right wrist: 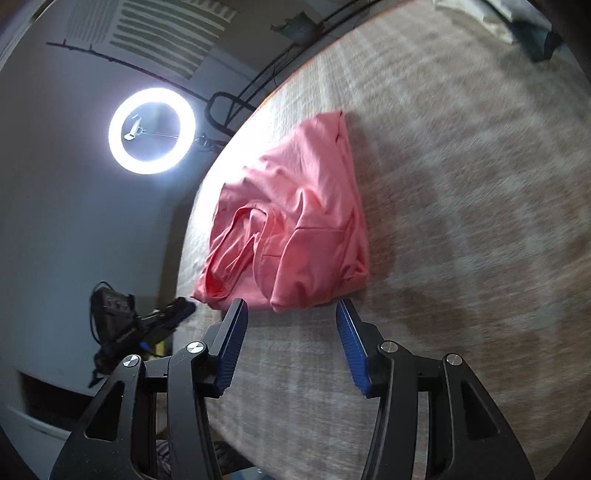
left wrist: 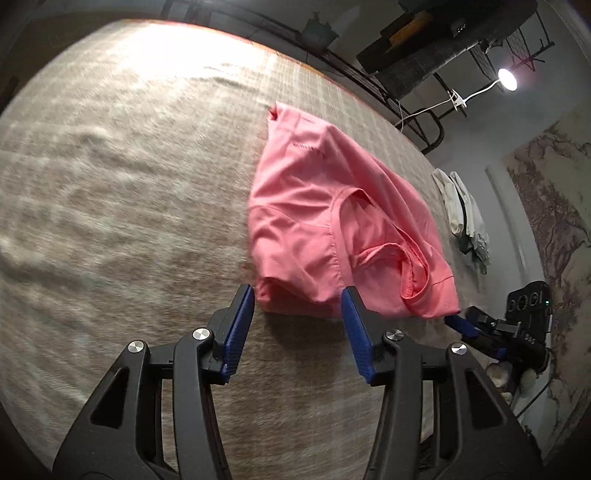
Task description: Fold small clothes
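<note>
A pink garment lies loosely folded on the beige woven table cover, its neckline and a sleeve opening facing me. My left gripper stands open just before the garment's near hem, blue pads apart and pressing on nothing. The right wrist view shows the same garment from the other side, close to the table's edge. My right gripper is open too, its tips just short of the hem. Each view catches the other gripper at the garment's far corner: the right gripper and the left gripper.
A small heap of white and grey clothes lies near the table's right edge and also shows as the heap. Beyond the edge glow a ring light and a clip lamp. A black device sits beside the table.
</note>
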Demonstrator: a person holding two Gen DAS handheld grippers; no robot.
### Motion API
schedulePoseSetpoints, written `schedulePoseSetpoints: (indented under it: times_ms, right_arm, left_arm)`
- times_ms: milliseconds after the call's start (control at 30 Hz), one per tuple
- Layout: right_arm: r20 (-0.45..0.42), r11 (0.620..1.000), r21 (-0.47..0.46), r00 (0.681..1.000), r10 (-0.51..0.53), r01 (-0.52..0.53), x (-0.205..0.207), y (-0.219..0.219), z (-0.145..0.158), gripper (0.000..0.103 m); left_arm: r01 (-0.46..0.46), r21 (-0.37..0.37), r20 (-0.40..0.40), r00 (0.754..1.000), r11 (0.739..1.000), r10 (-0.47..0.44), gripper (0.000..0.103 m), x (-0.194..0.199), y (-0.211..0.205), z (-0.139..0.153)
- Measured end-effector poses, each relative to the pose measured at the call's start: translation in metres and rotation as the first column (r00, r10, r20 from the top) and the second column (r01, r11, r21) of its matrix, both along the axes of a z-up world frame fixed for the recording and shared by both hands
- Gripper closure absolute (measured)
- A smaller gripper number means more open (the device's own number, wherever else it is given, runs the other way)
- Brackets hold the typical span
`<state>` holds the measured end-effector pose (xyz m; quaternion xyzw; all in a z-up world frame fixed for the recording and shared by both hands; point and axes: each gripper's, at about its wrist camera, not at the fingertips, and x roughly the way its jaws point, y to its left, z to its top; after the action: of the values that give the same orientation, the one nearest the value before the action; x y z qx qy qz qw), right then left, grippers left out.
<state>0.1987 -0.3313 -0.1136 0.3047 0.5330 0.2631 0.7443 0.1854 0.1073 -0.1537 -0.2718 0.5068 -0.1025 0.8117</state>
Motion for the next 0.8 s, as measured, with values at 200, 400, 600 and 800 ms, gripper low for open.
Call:
schedulePoseSetpoints:
  times_ms: [200,400,600,800]
  right_arm:
    - [-0.033,0.999,0.046,0.999,0.01,-0.009,0.01,0.011,-0.01,0.087]
    - [0.01,0.997,0.078,1.0,0.0,-0.001,0.003,-0.006,0.014,0.101]
    - [0.018,0.999,0.039,1.0,0.01,-0.011,0.0,-0.02,0.009,0.101]
    - [0.042,0.998,0.068,0.999,0.004,-0.006,-0.003,-0.034,0.02,0.101]
  left_arm:
    - [0.024,0.071,-0.001,1.0,0.997,-0.024,0.103,0.006,-0.014,-0.001]
    - [0.004,0.006,0.056,0.998,1.0,-0.005,0.103,-0.008,-0.001,0.022]
    - [-0.001,0.028,0.008,1.0,1.0,0.001,0.103,-0.018,0.006,0.004]
    - [0.021,0.073,0.037,0.999,0.997,-0.023,0.103,-0.024,0.005,0.01]
